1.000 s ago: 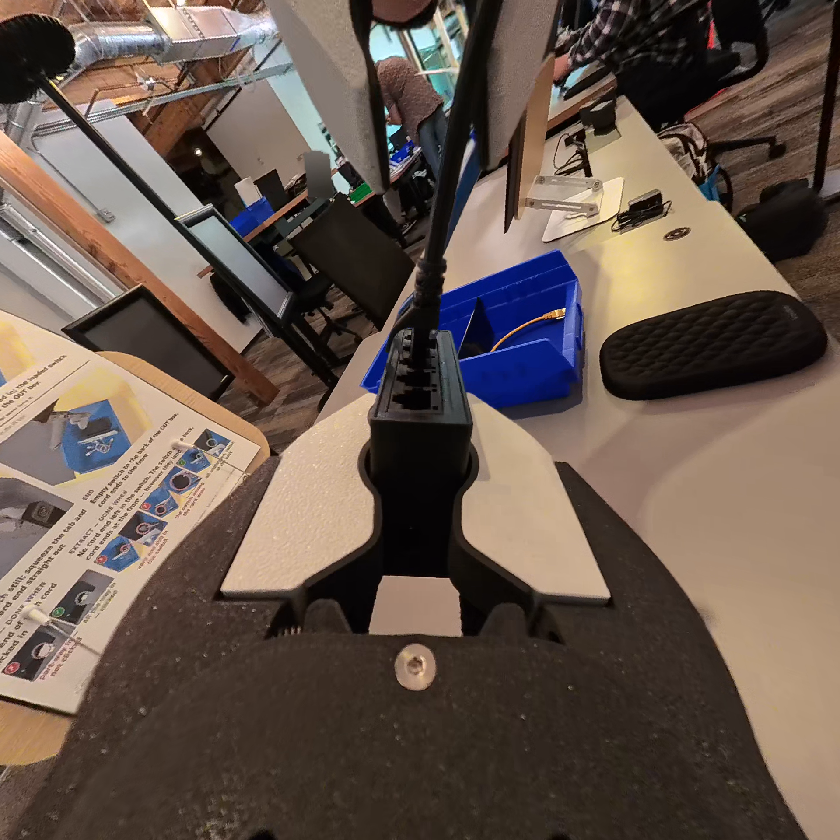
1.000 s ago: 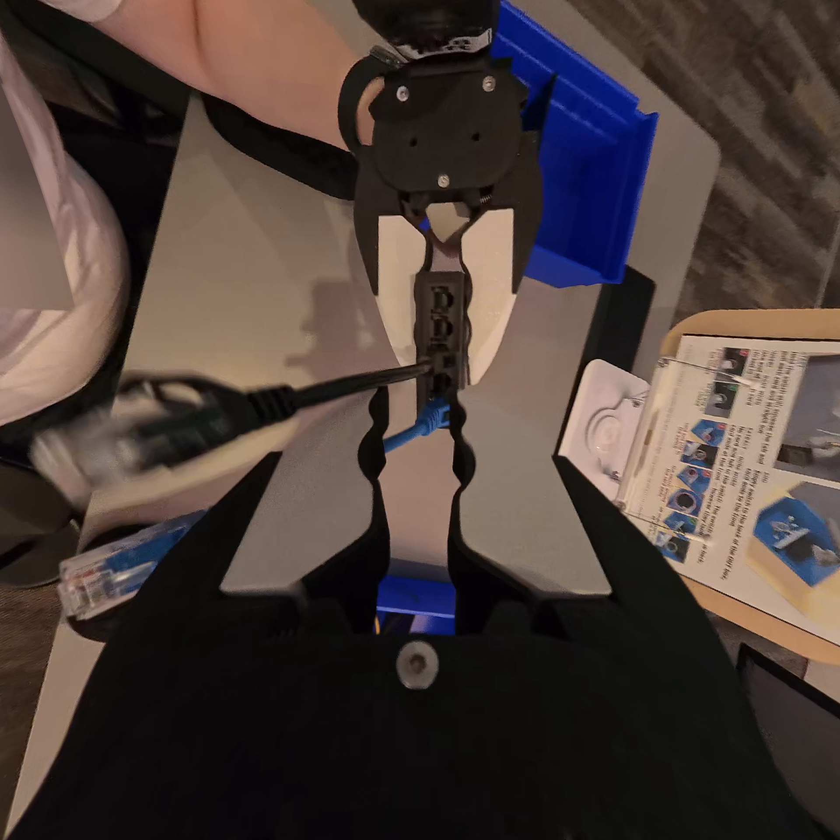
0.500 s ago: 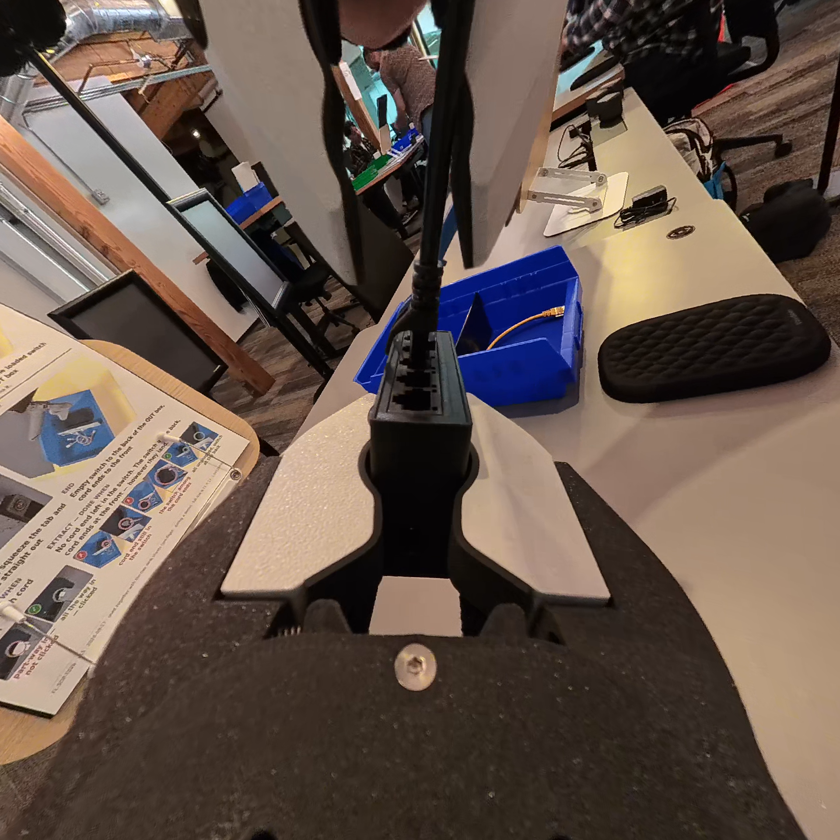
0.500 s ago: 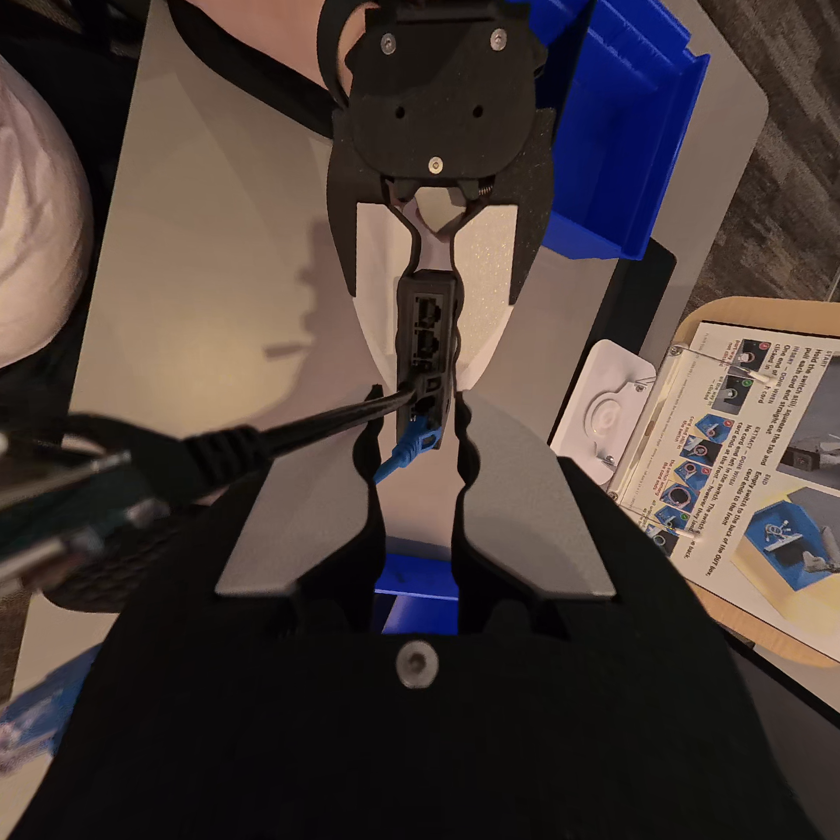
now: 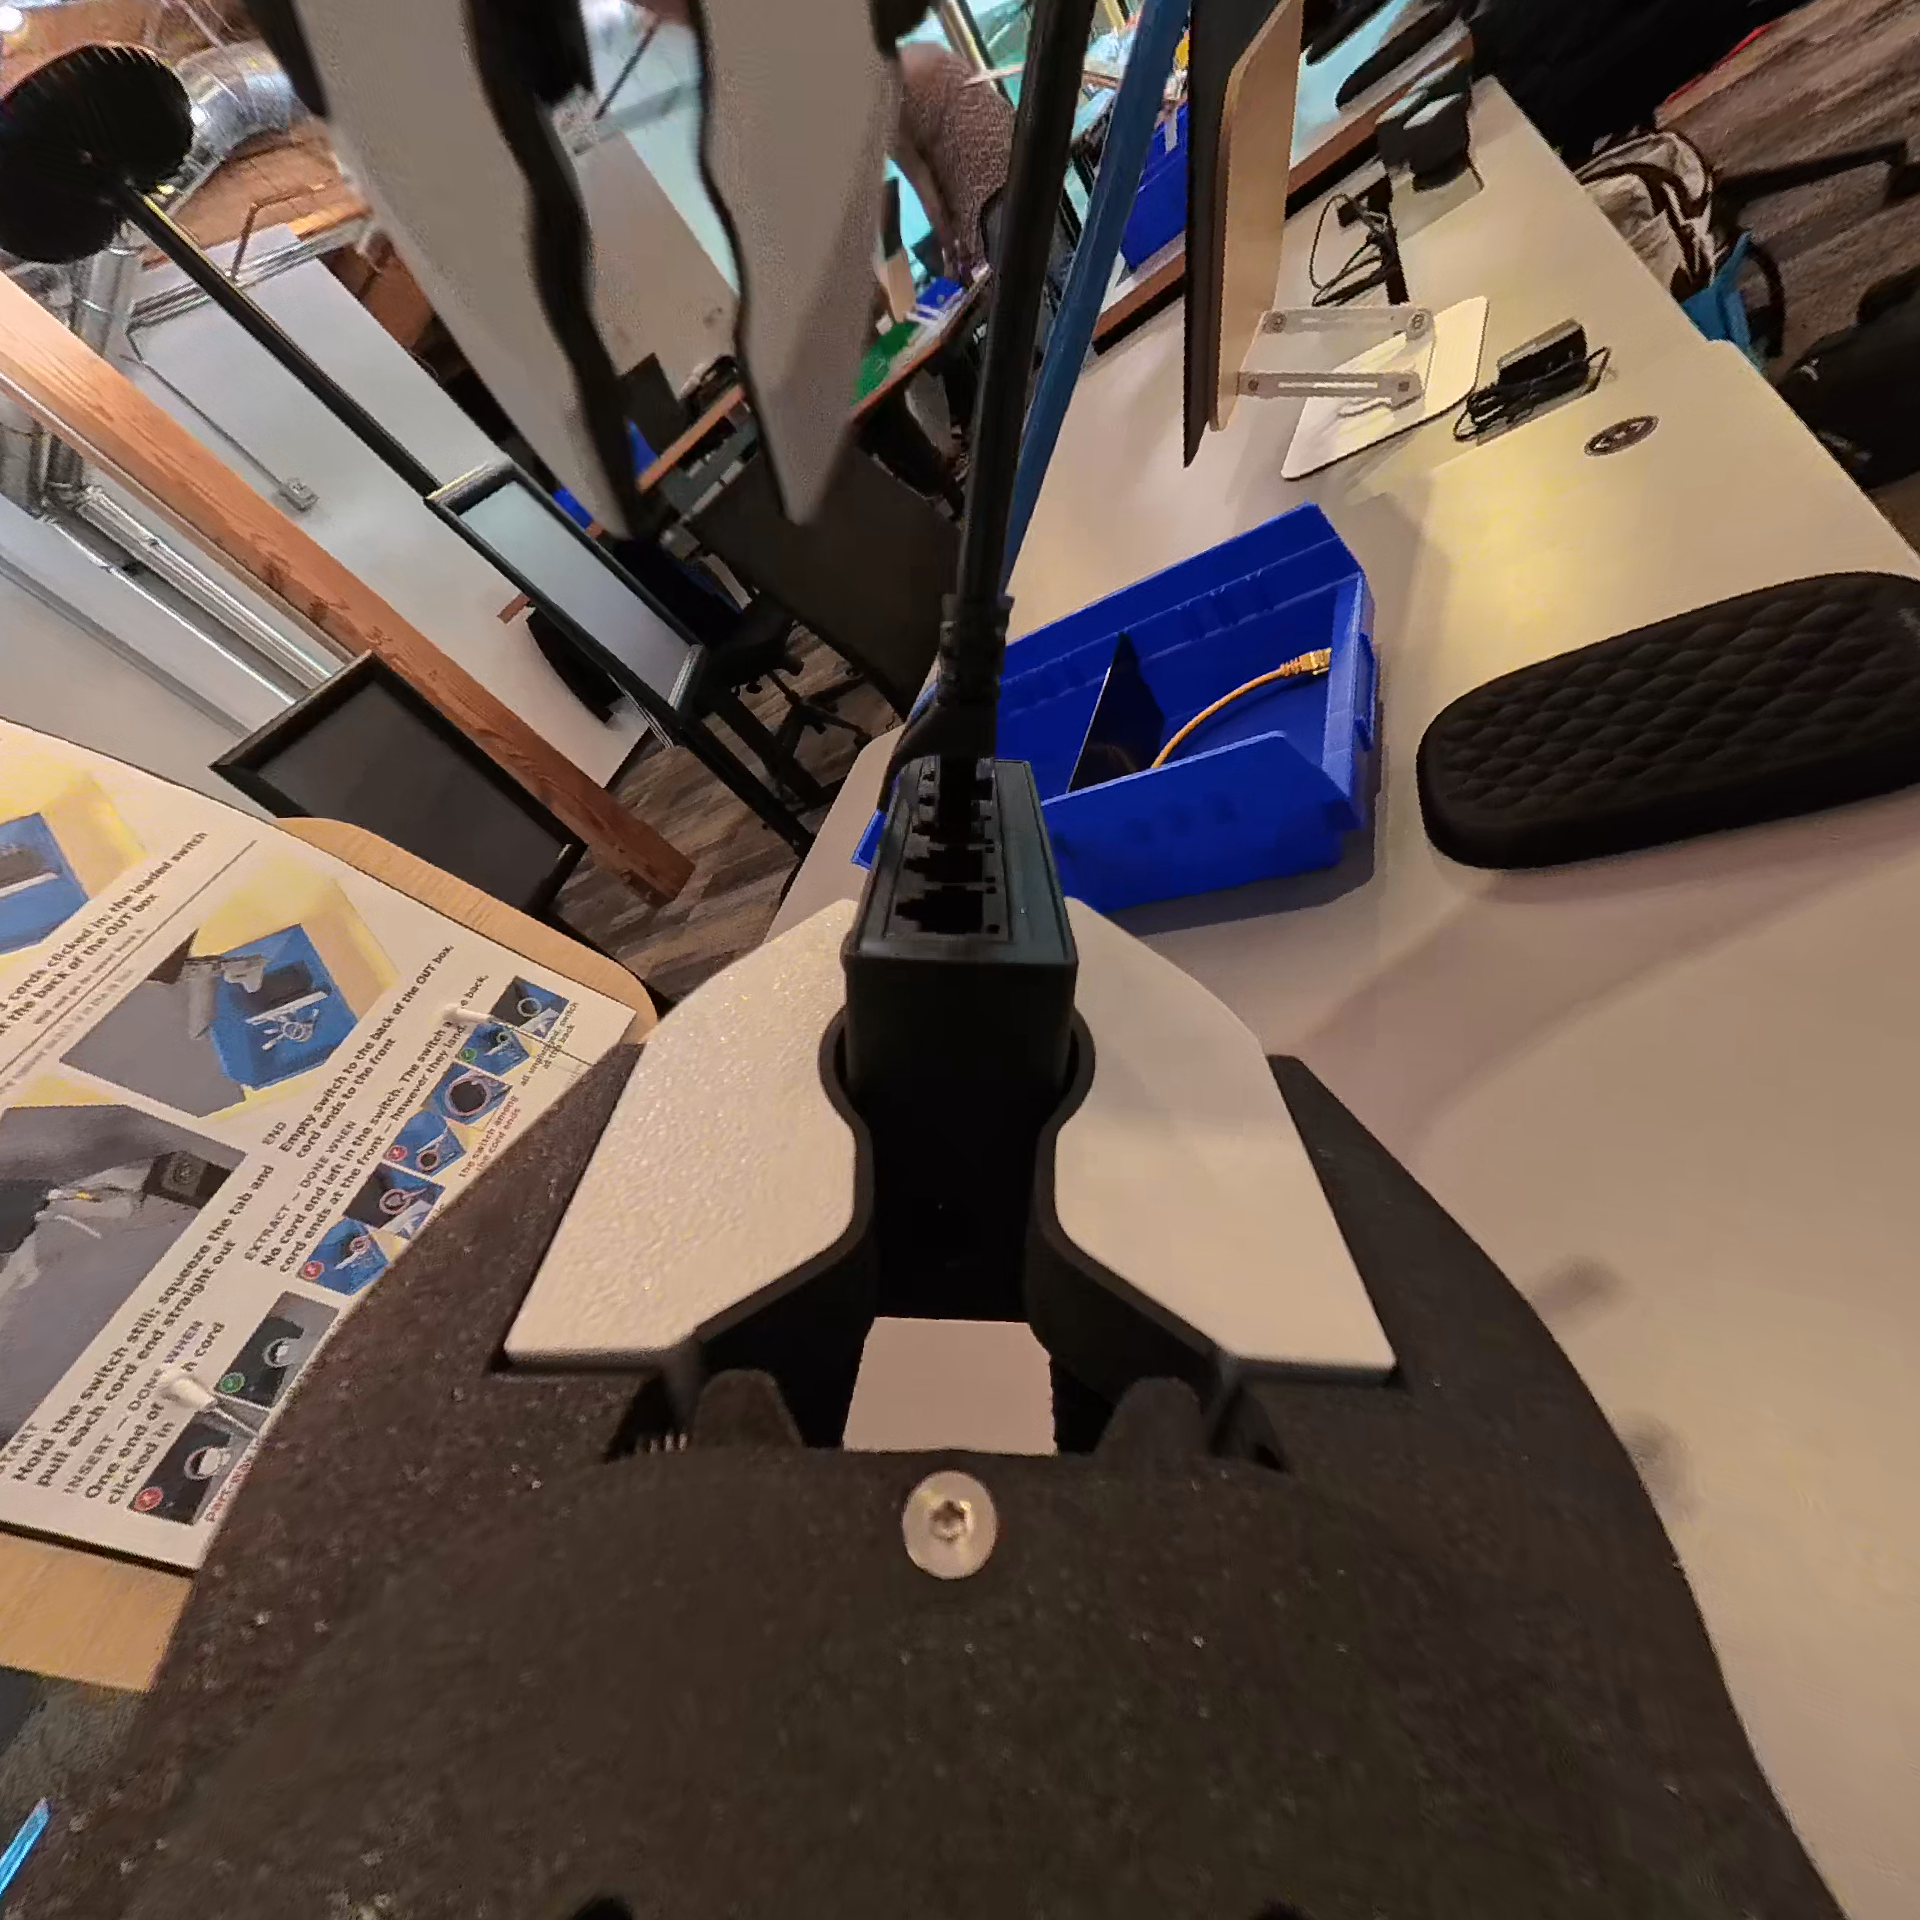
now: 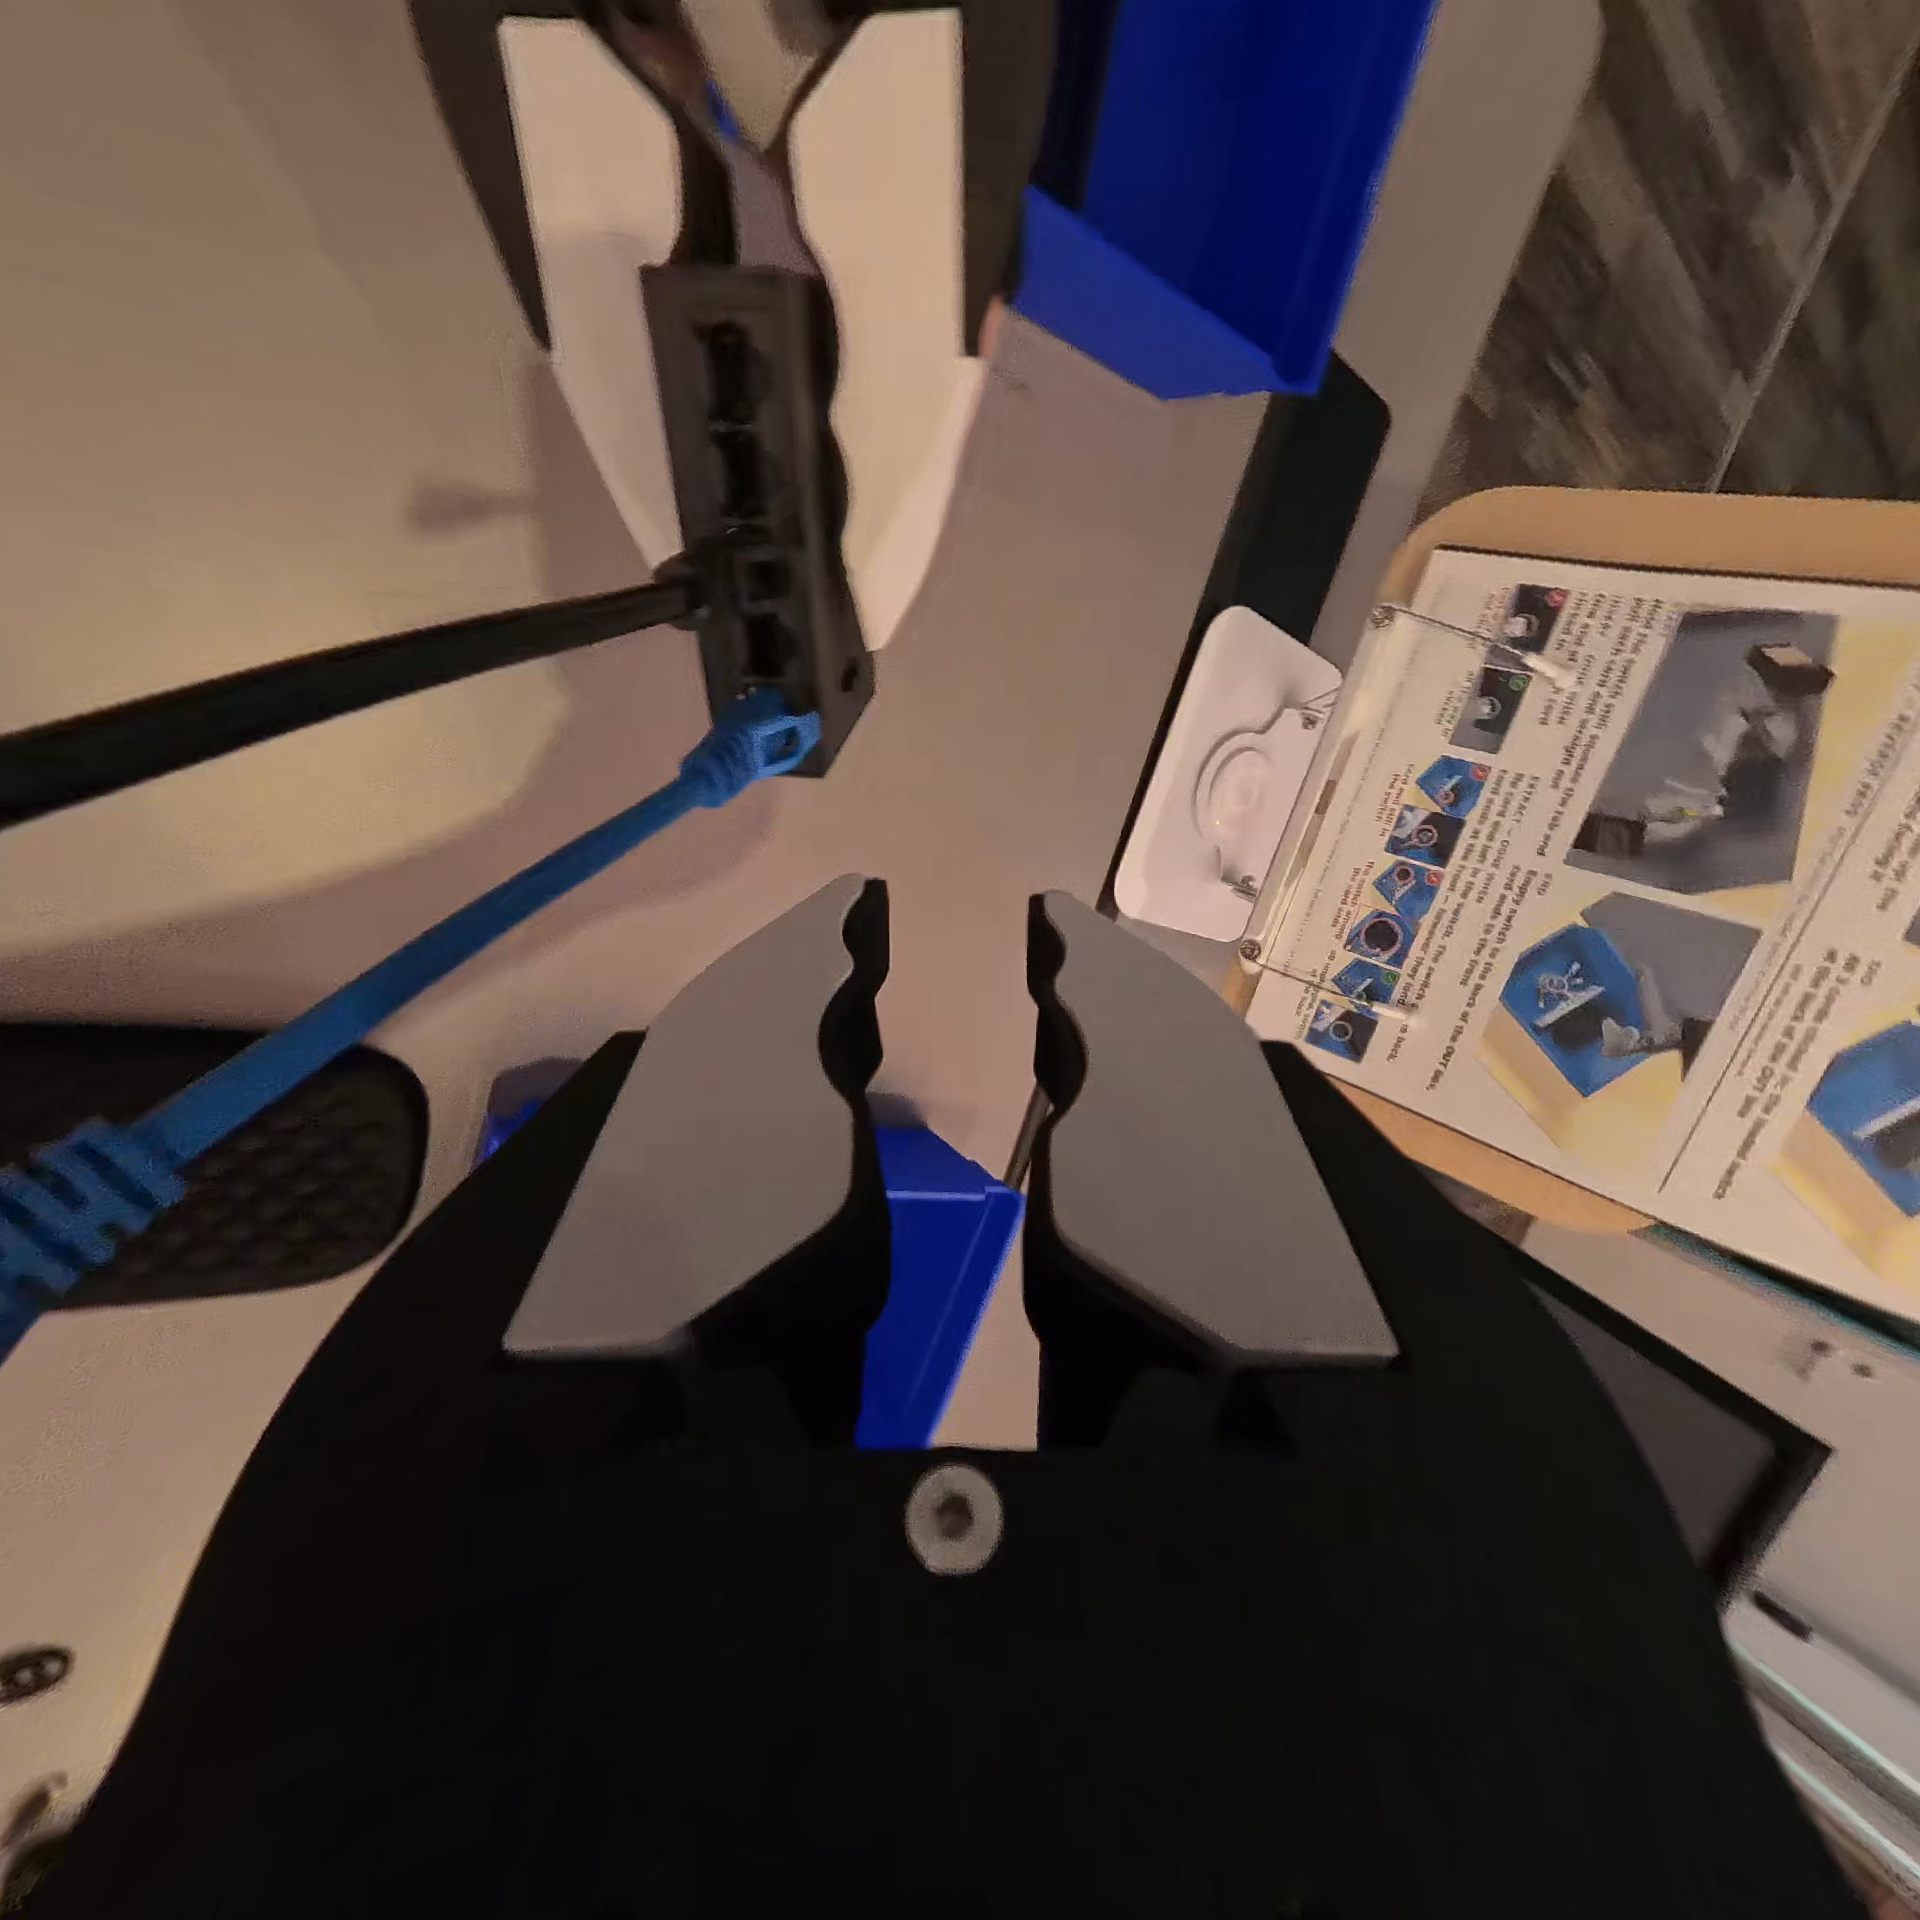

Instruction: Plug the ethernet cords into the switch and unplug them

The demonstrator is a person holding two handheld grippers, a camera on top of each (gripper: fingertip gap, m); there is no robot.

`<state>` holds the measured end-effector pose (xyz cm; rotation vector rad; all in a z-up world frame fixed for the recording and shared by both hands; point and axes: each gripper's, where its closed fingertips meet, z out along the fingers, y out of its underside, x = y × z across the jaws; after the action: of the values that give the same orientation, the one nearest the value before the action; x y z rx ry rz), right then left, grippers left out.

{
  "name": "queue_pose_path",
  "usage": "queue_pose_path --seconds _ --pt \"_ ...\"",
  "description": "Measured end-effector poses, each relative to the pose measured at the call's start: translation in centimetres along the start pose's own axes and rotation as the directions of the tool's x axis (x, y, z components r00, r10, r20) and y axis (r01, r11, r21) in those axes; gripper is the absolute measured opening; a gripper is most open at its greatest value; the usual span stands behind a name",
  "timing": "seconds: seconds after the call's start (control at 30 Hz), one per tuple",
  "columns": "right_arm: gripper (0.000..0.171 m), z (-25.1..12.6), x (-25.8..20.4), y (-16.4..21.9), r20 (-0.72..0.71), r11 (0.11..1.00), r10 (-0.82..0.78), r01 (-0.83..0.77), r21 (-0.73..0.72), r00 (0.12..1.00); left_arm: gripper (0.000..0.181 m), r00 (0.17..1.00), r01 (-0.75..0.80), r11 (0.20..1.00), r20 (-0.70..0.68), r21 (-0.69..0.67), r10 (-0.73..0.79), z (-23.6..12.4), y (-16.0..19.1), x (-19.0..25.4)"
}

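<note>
The left tongs [image 5: 958, 1023] are pressed on the black switch [image 5: 961, 935] and hold it upright, with the row of ports facing up. The right tongs [image 6: 956, 997] are spread and hold nothing; they hang just short of the switch, a small gap apart from it.

A black cord [image 5: 987, 499] is plugged into a port near the far end of the switch. A blue cord [image 6: 499, 914] is plugged into the last port at that end; its other plug [image 6: 62, 1195] hangs free and is blurred at the picture edge.

Behind the switch, on the grey table [image 5: 1558, 1091], stands a blue bin [image 5: 1226, 790] with an orange cord [image 5: 1236, 696] in it. To the right of the bin lies a black padded rest [image 5: 1683, 717]. Left of the switch, an instruction sheet [image 5: 208, 1143] lies on a wooden board.

In the left wrist view the right tongs and the two cords cover much of the room behind the switch. The far ports of the switch are hard to see there, because the black cord stands before them. The right wrist view is partly blurred.
</note>
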<state>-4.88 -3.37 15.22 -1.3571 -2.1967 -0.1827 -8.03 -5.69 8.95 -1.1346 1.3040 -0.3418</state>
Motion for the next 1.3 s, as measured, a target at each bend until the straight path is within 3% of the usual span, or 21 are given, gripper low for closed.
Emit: queue_pose_path --seconds 0.17,0.3,0.43,0.6,0.73,0.87,1.0,1.3 --pt "0.025 -1.7 -1.0 -4.5 0.134 0.962 0.134 -0.161 0.222 0.982 0.029 1.0 0.02 0.997 -0.008 -0.071 -0.021 0.4 1.1 0.0" --pt "0.029 0.6 -2.8 -5.6 0.21 0.96 0.191 -0.227 0.162 0.959 0.029 0.999 0.033 0.992 0.002 -0.12 -0.033 0.9 2.1 -0.1" --pt "0.027 2.8 -3.2 -4.0 0.151 0.978 0.197 -0.205 0.042 0.969 0.029 1.0 0.001 0.98 0.007 -0.197 0.0 1.2 3.0 0.2" --pt "0.028 3.9 -4.3 -3.3 0.204 0.968 0.25 -0.251 -0.019 0.947 0.029 0.999 -0.045 0.975 -0.005 -0.218 0.046 1.5 3.1 0.8" --pt "0.027 2.9 -3.0 -3.8 0.149 0.972 0.206 -0.22 0.08 0.967 0.029 0.998 -0.022 0.991 -0.054 -0.131 0.015 1.2 1.8 1.4" --pt "0.03 1.6 -3.0 -4.3 0.208 0.948 0.241 -0.276 0.16 0.948 0.029 0.999 -0.017 0.995 -0.043 -0.095 0.013 0.7 1.0 1.1" --pt "0.031 1.3 -4.2 -4.6 0.294 0.93 0.288 -0.34 0.142 0.911 0.03 0.998 -0.056 0.991 -0.001 -0.121 0.057 0.7 1.3 0.6" --pt "0.032 -0.2 -2.0 -2.9 0.072 0.962 0.255 -0.26 0.077 0.964 0.029 0.996 -0.063 0.984 0.053 -0.165 0.073 0.6 2.2 -0.6"
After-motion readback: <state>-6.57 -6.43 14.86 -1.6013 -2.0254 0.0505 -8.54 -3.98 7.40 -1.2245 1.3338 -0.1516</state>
